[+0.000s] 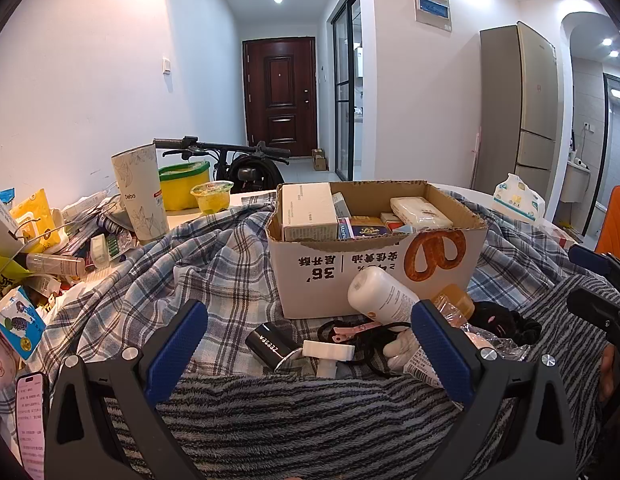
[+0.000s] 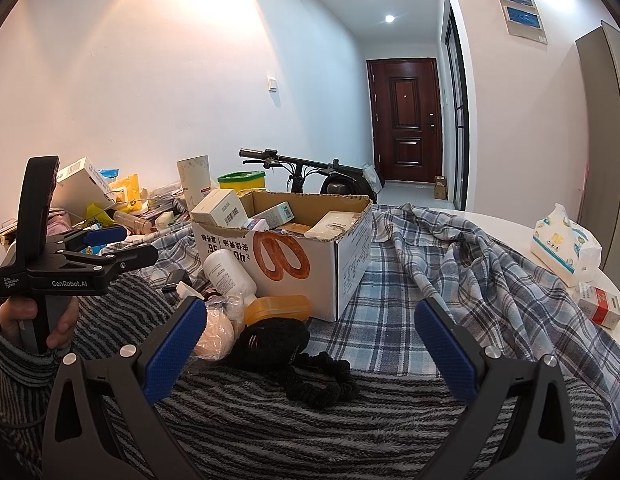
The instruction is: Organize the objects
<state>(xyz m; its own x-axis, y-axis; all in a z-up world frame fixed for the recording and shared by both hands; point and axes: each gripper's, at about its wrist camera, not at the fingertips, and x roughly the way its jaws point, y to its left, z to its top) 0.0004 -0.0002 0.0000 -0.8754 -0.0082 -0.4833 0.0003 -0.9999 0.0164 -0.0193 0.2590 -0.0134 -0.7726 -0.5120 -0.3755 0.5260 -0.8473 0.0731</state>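
Both grippers hover low over the bench, fingers spread wide w/ nothing between them. The left gripper (image 1: 310, 344) points at a small heap on the striped blanket (image 1: 330, 412): a black ZEESEA cylinder (image 1: 269, 345), a white clip-like piece (image 1: 328, 349) just beside it, a white bottle (image 1: 380, 294) lying tilted against the front of the cardboard box (image 1: 374, 268), an amber container (image 1: 456, 300) next to the bottle, and a black scrunchie (image 1: 506, 322) to the right.

The right gripper (image 2: 310, 344) sits further right, over the same blanket and the plaid cloth (image 2: 450, 260); the scrunchie lies between its fingers' lines but untouched.

The box stands open on the plaid cloth, approx. mid-bench, already holding several cartons and packets. Left of it: a tall white tumbler (image 1: 141, 196), a yellow tub w/ green rim (image 1: 184, 185), a jelly cup (image 1: 211, 197) and a messy pile of packets. A tissue pack (image 2: 566, 246) and a red-white carton (image 2: 598, 305) sit at the right edge. A hand (image 2: 37, 320) in a striped sleeve grips the left tool's handle.
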